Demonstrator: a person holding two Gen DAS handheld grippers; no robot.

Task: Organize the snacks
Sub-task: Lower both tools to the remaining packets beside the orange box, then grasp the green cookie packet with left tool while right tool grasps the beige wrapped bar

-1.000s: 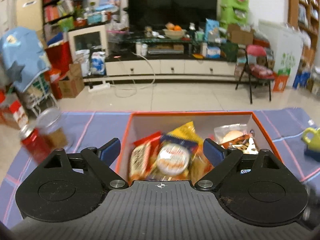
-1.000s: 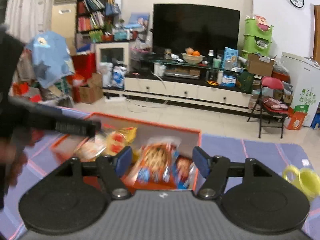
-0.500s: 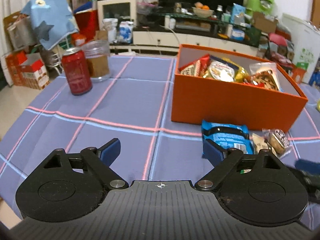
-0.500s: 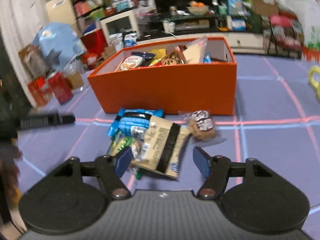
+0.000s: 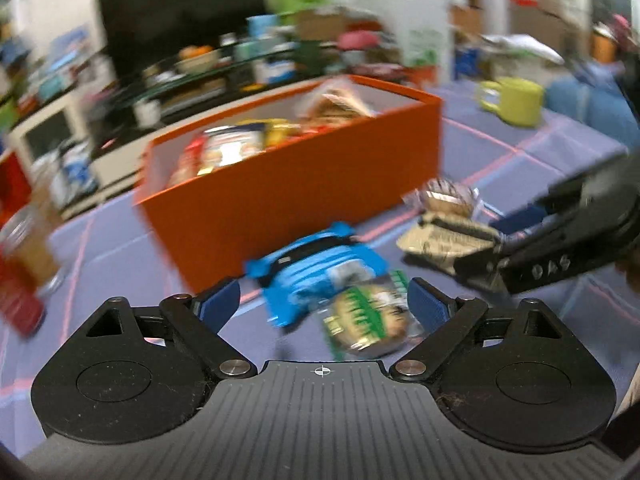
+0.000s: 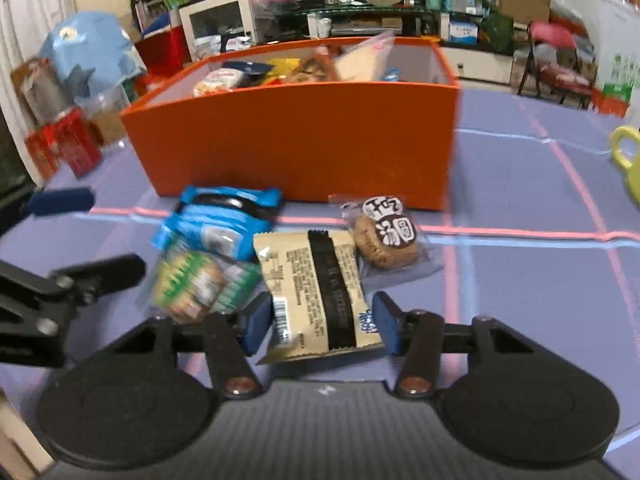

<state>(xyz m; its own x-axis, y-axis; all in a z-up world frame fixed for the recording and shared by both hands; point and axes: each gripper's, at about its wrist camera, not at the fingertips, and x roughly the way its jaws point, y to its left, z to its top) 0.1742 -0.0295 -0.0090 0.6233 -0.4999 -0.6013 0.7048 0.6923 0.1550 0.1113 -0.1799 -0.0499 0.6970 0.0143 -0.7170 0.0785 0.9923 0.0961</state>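
Right gripper [image 6: 316,326]: its jaws have just been closing around the beige packet [image 6: 316,292]; the pads are seen at the packet's two side edges, apparently touching, though a firm pinch cannot be confirmed.
Beige packet: laid flat on the tablecloth [image 6: 520,280], its near end between the right pads, so that it can be taken by its narrow width.
Left gripper [image 5: 324,304]: spread wide, nothing pinched; the green packet [image 5: 368,320] is framed between its pads, nearer the right-hand pad.
Blue packet [image 5: 316,276]: just beyond the left fingertips, partly under the green packet.
Cookie pack [image 6: 386,234]: just ahead of the right fingertips, touching the beige packet's far corner.
Orange box [image 6: 296,140]: directly beyond both grippers, already filled with snacks; judged to be the destination for the loose ones.
Step in hand: two packets are judged to be taken at once, one per gripper.
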